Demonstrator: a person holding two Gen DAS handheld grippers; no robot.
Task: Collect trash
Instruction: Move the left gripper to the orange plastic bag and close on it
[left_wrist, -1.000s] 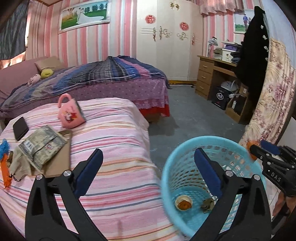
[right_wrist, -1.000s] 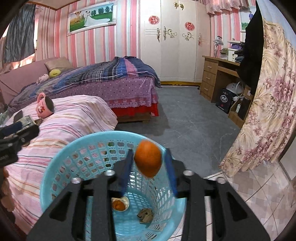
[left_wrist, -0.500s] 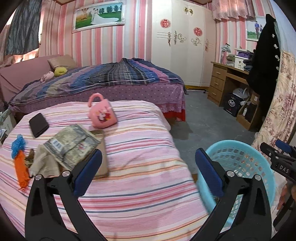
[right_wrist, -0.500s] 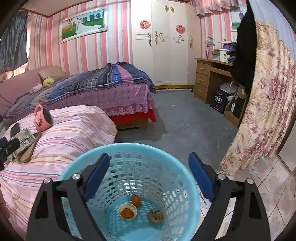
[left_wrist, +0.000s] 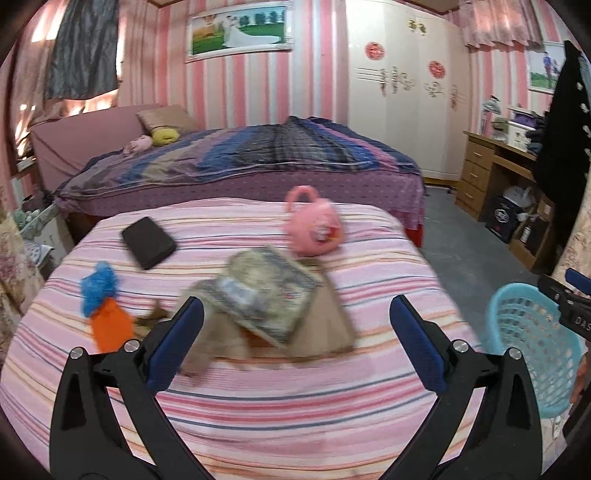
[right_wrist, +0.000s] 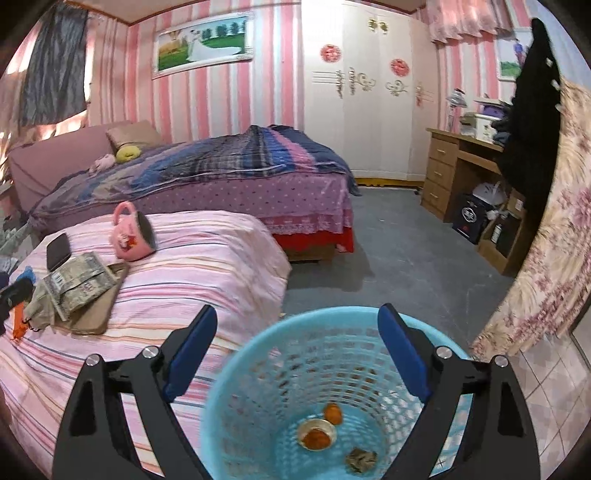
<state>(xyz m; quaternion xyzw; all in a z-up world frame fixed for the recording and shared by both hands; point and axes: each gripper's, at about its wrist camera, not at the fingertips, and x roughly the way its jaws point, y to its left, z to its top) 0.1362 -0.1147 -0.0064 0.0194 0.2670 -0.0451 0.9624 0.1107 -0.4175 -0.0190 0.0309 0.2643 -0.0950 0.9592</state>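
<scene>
Right tool (right_wrist: 293, 352) now spread and empty; orange (right_wrist: 332, 412) dropped into basket (right_wrist: 258, 354) below. Left tool (left_wrist: 295, 341), spread, has swung toward bed litter ahead.

Left tongs (left_wrist: 295, 339): black arms; blue pads; silver screws; right tongs (right_wrist: 295, 350) alike.

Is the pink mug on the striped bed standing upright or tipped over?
Tipped over. In the right wrist view the pink mug lies on its side on the striped bed, its dark opening facing sideways and its handle pointing up.
</scene>
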